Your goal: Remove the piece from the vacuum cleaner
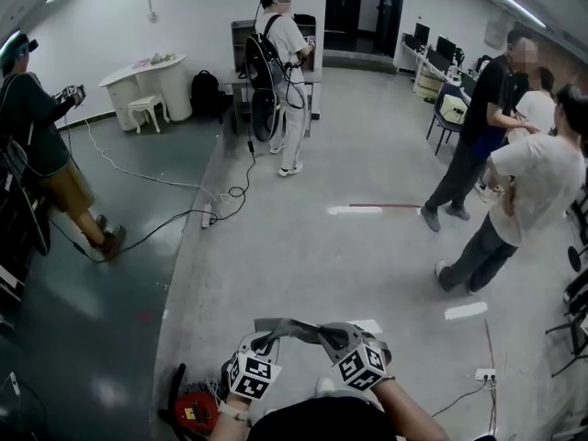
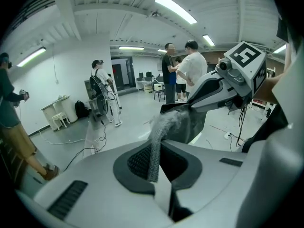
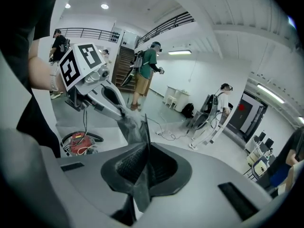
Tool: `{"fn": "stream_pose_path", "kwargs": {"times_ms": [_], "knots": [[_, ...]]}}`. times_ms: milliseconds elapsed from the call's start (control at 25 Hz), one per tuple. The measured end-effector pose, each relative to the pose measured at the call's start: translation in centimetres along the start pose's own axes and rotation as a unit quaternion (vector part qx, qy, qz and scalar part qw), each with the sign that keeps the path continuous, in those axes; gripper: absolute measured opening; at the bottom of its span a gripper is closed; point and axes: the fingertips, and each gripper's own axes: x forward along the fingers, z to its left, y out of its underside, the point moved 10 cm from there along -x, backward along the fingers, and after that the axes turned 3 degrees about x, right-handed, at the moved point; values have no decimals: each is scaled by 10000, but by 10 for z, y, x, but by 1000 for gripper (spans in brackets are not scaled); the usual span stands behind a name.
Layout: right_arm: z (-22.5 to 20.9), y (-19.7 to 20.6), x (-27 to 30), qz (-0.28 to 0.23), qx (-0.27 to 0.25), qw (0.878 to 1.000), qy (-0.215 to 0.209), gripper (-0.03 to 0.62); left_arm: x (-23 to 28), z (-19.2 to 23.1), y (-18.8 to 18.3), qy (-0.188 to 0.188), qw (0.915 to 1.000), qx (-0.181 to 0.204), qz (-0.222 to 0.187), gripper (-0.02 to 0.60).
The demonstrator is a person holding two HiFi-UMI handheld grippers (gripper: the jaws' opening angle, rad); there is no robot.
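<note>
**Q:** What is the state of the left gripper?
**A:** The left gripper (image 2: pixel 159 158) is closed down narrow on the grey fabric piece (image 2: pixel 160 132). A fuzzy edge of the fabric rises out from between its dark pads.

**Q:** And the right gripper?
**A:** The right gripper (image 3: pixel 141 170) is likewise narrow and clamped on the same piece. A dark fold of the fabric is pinched between its jaws and stands up as a thin edge.

**Q:** Where is the piece located?
**A:** It spans the gap between the two grippers, held in the air in front of the person's chest. In the head view it shows as a crumpled grey band running from one pair of jaws to the other. Each gripper view shows the opposite gripper gripping the far end.

**Q:** Where is the vacuum cleaner?
**A:** The red vacuum cleaner (image 1: pixel 195 410) sits on the floor (image 1: pixel 303 265), at the lower left of the head view, below and to the left of the left gripper. A pale cable (image 3: pixel 78 144) is coiled on top of it and a black hose (image 1: pixel 175 384) curves beside it. The piece is apart from it.

**Q:** What else is in the room?
**A:** Several people are standing about. A person in white (image 1: pixel 280 62) stands near the back wall. A white tabletop (image 1: pixel 142 72) with a stool (image 1: pixel 145 110) in front of it stands against the left wall. A power strip (image 1: pixel 207 214) lies on the floor.
</note>
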Motion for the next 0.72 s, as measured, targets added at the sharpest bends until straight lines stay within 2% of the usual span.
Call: {"fn": "stream_pose_path", "kwargs": {"times_ms": [160,280,720], "knots": [[1,-3,-10,-166,43,9998,121,51,-8,0,-9,-98,9997,70,-219,31],[4,-2,-13,-229,76,9995,194,51,-10,-2,-12,-165,9996,146,-199,31],[13,8,-34,-288,173,9987,393,51,-15,-17,-18,-55,9990,195,-399,31]]}}
